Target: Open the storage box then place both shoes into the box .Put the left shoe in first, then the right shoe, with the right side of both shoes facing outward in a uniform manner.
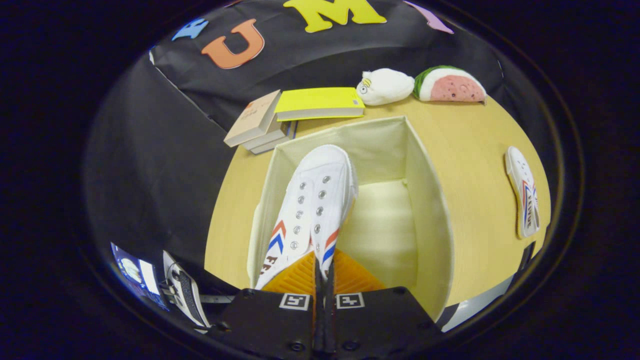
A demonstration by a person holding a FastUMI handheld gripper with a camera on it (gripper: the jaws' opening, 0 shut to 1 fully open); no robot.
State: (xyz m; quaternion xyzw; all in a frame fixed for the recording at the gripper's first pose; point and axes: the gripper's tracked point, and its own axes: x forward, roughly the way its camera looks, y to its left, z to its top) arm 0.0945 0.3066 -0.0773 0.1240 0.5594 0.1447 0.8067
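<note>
A white canvas shoe with red and blue chevrons hangs over the open cream storage box, toe pointing away from me, along the box's left wall. My gripper is shut on the shoe's heel collar, the fingers pressed close together on it. The box's right half shows its bare floor. The second white shoe lies on its side on the wooden table, to the right of the box.
Beyond the box lie stacked books with a yellow one on top, a white plush toy and a watermelon plush. The table's edge runs close on the left; devices sit below it.
</note>
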